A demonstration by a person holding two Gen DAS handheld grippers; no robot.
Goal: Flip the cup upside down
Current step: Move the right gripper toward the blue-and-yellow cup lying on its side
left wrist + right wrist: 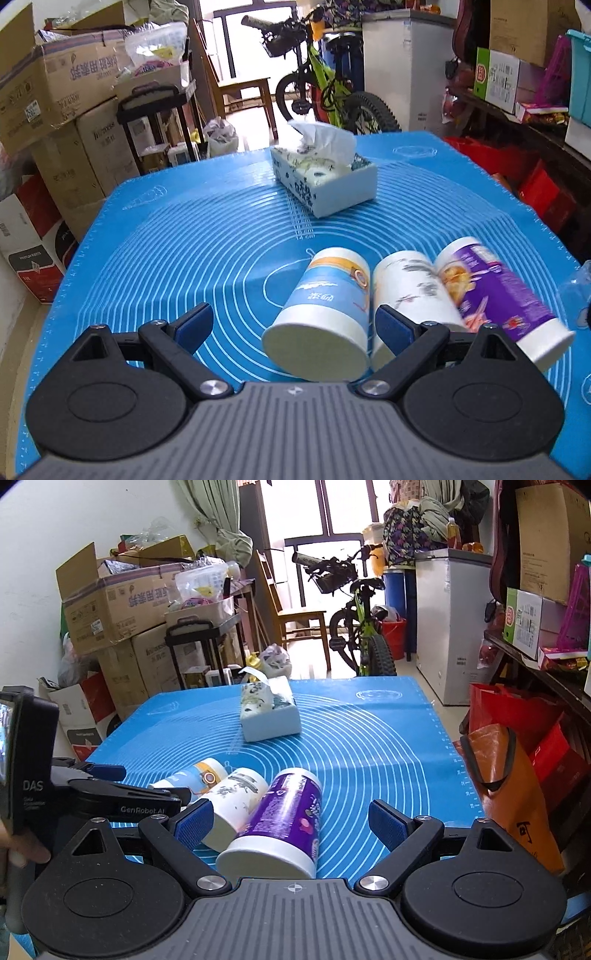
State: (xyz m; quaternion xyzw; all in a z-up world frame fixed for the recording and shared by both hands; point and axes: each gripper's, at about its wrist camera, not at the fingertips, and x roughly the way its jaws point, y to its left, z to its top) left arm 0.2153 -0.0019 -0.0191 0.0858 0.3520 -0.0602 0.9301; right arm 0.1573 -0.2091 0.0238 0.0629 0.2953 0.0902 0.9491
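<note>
A cluttered room is lit by bright daylight from a tall dark-framed window (314,513), beside which a pale green curtain (214,513) is hung. Brown cardboard boxes (110,605) are stacked against the white wall (55,524). A wooden chair (295,616), a green-framed bicycle (362,635) and a white chest freezer (450,627) are seen behind the blue-matted surface (388,738).

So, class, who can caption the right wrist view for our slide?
Open right gripper approaches purple cup lying beside two other cups on the blue mat.
</note>
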